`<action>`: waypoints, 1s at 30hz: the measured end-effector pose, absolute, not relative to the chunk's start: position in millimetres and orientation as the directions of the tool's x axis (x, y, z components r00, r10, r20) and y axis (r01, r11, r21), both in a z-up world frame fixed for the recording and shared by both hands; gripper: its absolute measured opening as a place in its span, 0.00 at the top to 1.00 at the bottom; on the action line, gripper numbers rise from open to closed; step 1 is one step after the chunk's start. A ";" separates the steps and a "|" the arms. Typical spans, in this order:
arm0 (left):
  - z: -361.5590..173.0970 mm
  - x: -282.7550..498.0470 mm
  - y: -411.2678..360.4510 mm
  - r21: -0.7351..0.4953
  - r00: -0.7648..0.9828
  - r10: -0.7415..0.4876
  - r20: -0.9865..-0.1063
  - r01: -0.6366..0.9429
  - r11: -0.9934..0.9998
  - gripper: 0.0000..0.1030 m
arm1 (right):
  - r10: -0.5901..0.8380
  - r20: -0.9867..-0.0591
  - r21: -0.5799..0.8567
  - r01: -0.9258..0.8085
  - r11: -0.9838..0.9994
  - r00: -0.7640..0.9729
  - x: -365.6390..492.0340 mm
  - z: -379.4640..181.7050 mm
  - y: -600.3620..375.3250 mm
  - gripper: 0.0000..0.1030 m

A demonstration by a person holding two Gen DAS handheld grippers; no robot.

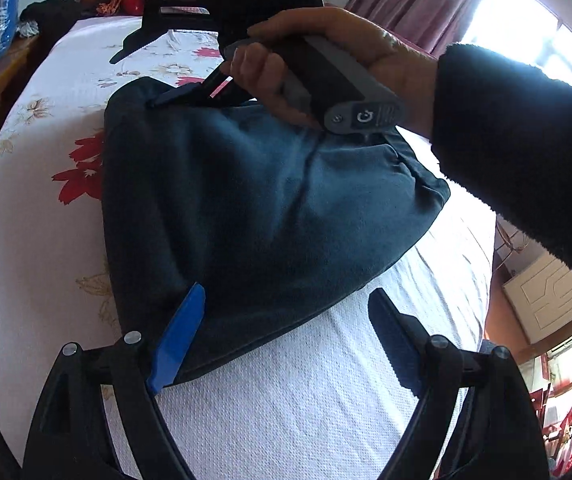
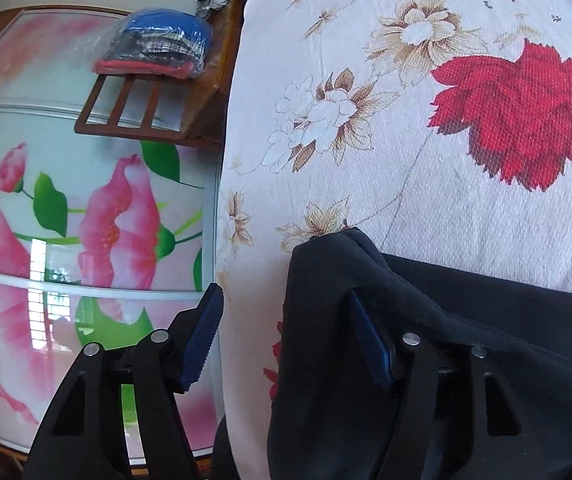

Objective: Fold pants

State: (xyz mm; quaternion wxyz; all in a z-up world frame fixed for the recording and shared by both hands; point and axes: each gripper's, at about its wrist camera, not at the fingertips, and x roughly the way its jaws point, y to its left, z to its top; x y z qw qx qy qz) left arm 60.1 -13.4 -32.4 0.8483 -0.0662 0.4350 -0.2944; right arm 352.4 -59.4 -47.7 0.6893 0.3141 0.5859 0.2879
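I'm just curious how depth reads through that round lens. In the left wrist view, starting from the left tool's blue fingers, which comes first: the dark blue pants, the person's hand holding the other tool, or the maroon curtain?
1. Dark blue fleece pants, touching the left gripper fingers, centre.
2. Person's right hand, above the pants' far edge.
3. Maroon curtain, beyond the bed, upper right.

tongs: black arms, blue pads, silver screws | right hand: dark fleece sleeve

Pants lie on the bed. Left gripper sits at their near edge, right gripper at their far edge.
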 end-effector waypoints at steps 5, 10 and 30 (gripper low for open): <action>-25.8 53.8 -13.3 -0.355 0.456 -0.552 -0.698 0.449 0.820 0.19 | 0.746 -0.628 0.756 -0.052 0.652 0.221 335.5 -15.9 -90.7 0.40; -1.4 42.4 -16.2 -0.297 0.482 -0.510 -0.712 0.452 0.841 0.12 | 0.697 -0.638 0.693 -0.151 0.705 0.326 277.7 47.9 -162.8 0.40; -9.3 31.6 -19.8 -0.235 0.463 -0.463 -0.756 0.468 0.852 0.04 | 0.669 -0.510 0.798 0.007 0.603 0.541 102.4 -10.7 -293.2 0.37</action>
